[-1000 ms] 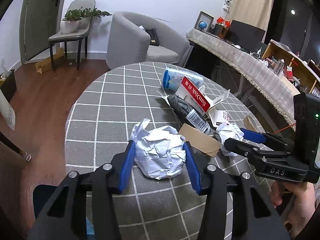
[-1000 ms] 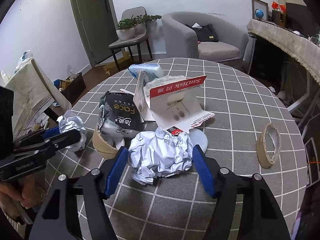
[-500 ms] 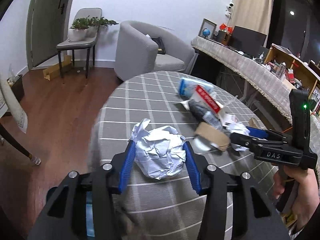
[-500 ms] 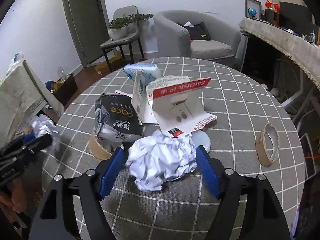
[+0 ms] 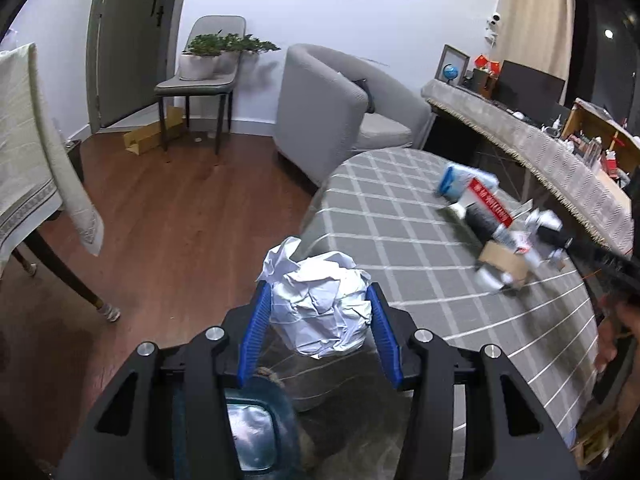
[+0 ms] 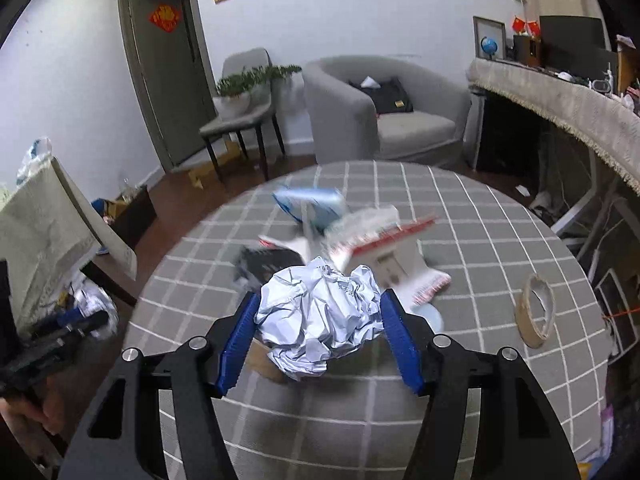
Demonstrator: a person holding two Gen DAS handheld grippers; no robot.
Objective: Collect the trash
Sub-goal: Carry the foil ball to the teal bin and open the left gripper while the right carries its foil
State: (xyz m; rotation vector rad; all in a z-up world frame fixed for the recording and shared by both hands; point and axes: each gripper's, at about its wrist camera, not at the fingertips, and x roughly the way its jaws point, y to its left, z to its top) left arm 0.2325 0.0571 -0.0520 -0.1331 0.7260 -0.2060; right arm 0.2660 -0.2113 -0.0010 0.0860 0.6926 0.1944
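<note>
- Beyond the table (image 5: 400,240) edge, the left hand-held gripper (image 5: 320,312) pinches a crumpled paper ball (image 5: 320,308).
- Above the table, the right hand-held gripper (image 6: 318,320), jaws closing, clamps another paper wad (image 6: 320,316).

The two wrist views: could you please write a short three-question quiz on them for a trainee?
1. True or false: the left gripper is clamped on a crumpled paper ball.
2. In the right wrist view, which item lies by itself on the right side of the table? A. tape roll B. mug C. spoon
3. Short answer: what pattern is on the table's grey cloth?

Key: 1. True. 2. A. 3. A grid of white lines.
</note>
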